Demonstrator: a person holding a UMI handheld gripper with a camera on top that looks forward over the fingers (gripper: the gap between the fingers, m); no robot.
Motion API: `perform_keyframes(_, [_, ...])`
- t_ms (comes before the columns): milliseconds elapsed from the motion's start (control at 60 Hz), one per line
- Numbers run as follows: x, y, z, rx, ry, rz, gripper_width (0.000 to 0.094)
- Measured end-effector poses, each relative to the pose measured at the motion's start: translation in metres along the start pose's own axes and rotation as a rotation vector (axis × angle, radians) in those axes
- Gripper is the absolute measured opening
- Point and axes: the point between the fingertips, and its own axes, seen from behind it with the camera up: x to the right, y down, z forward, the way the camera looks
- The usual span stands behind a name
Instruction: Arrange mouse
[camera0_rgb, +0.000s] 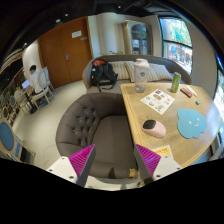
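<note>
Mouse first: a small pale pink rounded computer mouse (153, 127) sits on the light wooden tabletop (150, 112), near its front edge, apart from the round light-blue mat (191, 123) where it probably belongs. The fingers (116, 158) hang spread and empty, well short of it above the grey tufted sofa (100, 125), likely approaching for a grasp.

The wooden table (168, 118) bears a pink mouse (153, 128), blue pad (191, 122), papers (157, 99) and green bottle (176, 82).
</note>
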Motion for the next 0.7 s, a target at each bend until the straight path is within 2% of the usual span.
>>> perform_keyframes(400, [0.078, 0.012, 0.006, -0.001, 0.055, -0.010, 0.0787])
perform_keyframes(700, [0.169, 0.004, 0.063, 0.047, 0.075, -0.160, 0.0790])
